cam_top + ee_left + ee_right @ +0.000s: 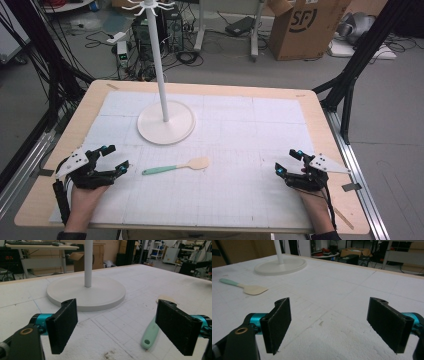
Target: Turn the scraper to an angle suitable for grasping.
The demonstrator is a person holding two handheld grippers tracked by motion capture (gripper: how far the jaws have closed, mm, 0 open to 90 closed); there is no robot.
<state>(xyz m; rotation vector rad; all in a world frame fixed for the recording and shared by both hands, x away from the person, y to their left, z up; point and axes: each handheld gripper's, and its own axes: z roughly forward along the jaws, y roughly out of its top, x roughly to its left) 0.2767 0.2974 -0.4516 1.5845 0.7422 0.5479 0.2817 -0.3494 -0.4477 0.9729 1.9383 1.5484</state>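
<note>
Jaws of left gripper [113, 157] and right gripper [287, 161] wide apart, empty, spatula [175, 167] on the mat between them

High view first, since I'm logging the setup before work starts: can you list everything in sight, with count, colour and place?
spatula: one, mint-green handle with a pale wooden blade, lying flat on the mat between the two grippers, nearer the left one.
stand: one, white, round base and upright pole with hooks on top, far left part of the mat.
mat: one, white with a grid, covering the table.
table: one, light wood rim.
cardboard box: one, brown, on the floor behind.
left hand-held gripper: one, black, open, near left.
right hand-held gripper: one, black, open, near right.
</note>
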